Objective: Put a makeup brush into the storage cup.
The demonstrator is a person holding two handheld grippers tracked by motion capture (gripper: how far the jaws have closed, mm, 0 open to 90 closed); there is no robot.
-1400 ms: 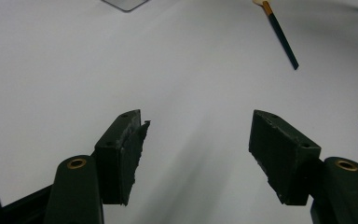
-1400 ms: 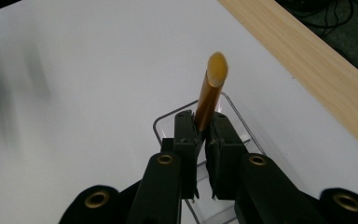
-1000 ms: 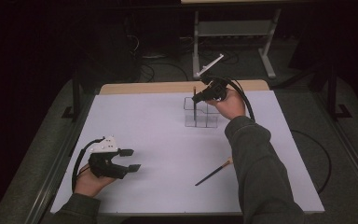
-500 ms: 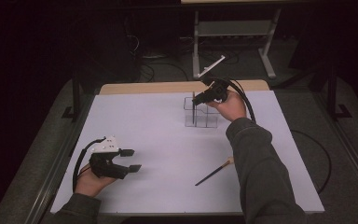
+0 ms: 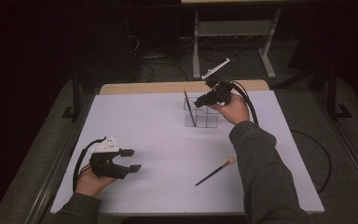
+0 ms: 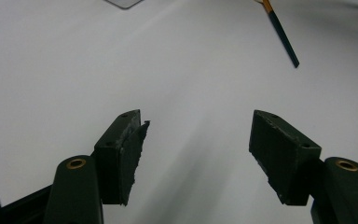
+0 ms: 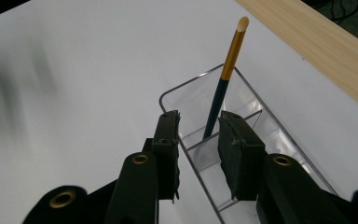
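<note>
Standing in the clear organizer [image 5: 201, 113], at the far middle of the white worktop [image 5: 158, 140], is one brush [image 5: 189, 108]: dark handle down in an end compartment, gold ferrule and pale tip up, leaning slightly. The organizer is transparent plastic with internal dividers; its other compartments hold nothing that I can make out. No brand, label or writing is legible on any item. My right tool [image 7: 199, 140] hovers just above the organizer with its jaws narrowly apart; they have just been opening, and the brush shaft rises beyond the gap, not pressed by either pad. A second brush [image 5: 215, 171] lies flat on the worktop near my right sleeve. My left tool [image 5: 129, 160] rests at the near left, jaws wide, holding nothing.
</note>
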